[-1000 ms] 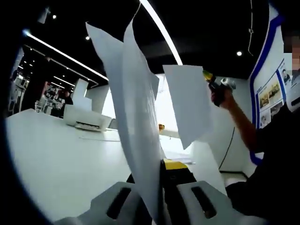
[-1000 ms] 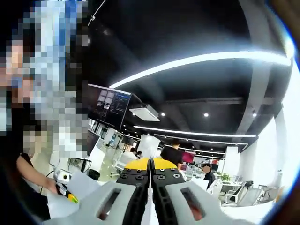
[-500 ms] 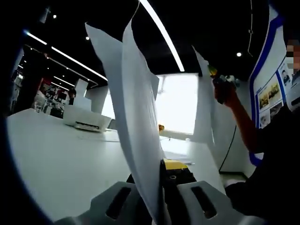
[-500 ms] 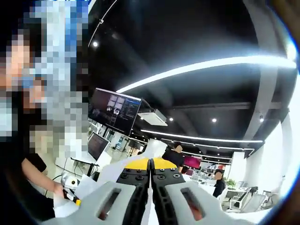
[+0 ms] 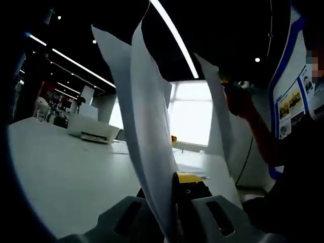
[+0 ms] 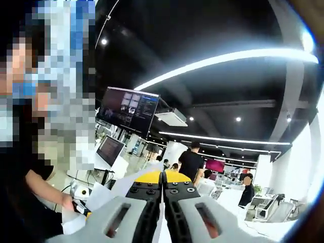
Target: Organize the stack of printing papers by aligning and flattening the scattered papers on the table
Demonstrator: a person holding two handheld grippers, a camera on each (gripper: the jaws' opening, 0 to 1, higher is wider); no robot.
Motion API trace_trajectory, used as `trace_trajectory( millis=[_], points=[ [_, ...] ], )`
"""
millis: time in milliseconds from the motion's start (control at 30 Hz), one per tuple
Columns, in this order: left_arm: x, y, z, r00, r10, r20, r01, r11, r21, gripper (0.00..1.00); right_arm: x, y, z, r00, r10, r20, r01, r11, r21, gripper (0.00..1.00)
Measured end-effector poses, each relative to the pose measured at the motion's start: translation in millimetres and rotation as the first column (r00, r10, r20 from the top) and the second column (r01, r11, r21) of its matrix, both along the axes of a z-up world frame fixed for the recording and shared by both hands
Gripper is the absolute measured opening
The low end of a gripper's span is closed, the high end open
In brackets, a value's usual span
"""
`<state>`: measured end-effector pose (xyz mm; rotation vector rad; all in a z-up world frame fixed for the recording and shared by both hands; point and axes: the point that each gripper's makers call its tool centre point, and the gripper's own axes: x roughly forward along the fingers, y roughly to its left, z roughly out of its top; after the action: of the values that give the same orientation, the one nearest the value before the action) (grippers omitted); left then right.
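Observation:
Several white printing papers (image 5: 144,116) stand upright and fanned, with my left gripper (image 5: 174,185) shut on their lower edge above the white table (image 5: 61,172). Further right, a hand holds my right gripper (image 5: 232,87) high, and a single sheet (image 5: 217,116) hangs from it nearly edge-on. In the right gripper view, my right gripper (image 6: 162,179) is shut, with the thin edge of that sheet (image 6: 162,223) running between its jaws. My left gripper (image 6: 81,206) and its papers (image 6: 101,195) appear low on the left, in the person's hand.
A white printer (image 5: 93,130) sits at the far side of the table, with loose sheets (image 5: 119,148) lying flat beside it. The person's arm and dark sleeve (image 5: 283,167) stand at the right. Screens (image 6: 129,109) and people (image 6: 191,163) are in the room beyond.
The sheet held by my right gripper has swung from face-on to nearly edge-on and moved a little toward the fanned papers. The left-held papers have stayed put.

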<state>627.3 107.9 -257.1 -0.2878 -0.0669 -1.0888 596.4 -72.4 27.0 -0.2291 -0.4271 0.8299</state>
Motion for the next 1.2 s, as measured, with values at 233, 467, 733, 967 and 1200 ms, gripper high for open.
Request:
trace_trajectory(
  millis=[233,467,733,967,1200],
  points=[
    [-2.2,-0.2,1.7,1.0,-0.017,-0.002,0.017,1.0,-0.013,0.06,29.7,18.6,-22.1,0.999,0.004,-0.048,-0.004,1.0,-0.007,0.0],
    [-3.2,2.8,6.3,0.999,-0.041,-0.016,0.04,0.998,-0.056,0.06,58.2,30.4,-45.7,0.995,0.005,-0.102,-0.005,1.0,-0.004,0.0],
    [-5.3,2.9,12.0,0.995,-0.088,-0.036,0.083,0.989,-0.118,0.06,76.9,42.1,-61.0,0.988,0.026,-0.151,-0.022,0.999,0.026,0.0],
    [-4.4,3.0,12.0,0.995,-0.087,-0.039,0.081,0.989,-0.124,0.07,85.5,55.3,-73.7,0.98,0.042,-0.194,-0.034,0.998,0.046,0.0],
    [-4.2,3.9,13.8,0.997,-0.075,-0.027,0.071,0.989,-0.129,0.09,90.2,68.8,-83.9,0.971,0.056,-0.231,-0.047,0.998,0.044,0.0]
  ],
)
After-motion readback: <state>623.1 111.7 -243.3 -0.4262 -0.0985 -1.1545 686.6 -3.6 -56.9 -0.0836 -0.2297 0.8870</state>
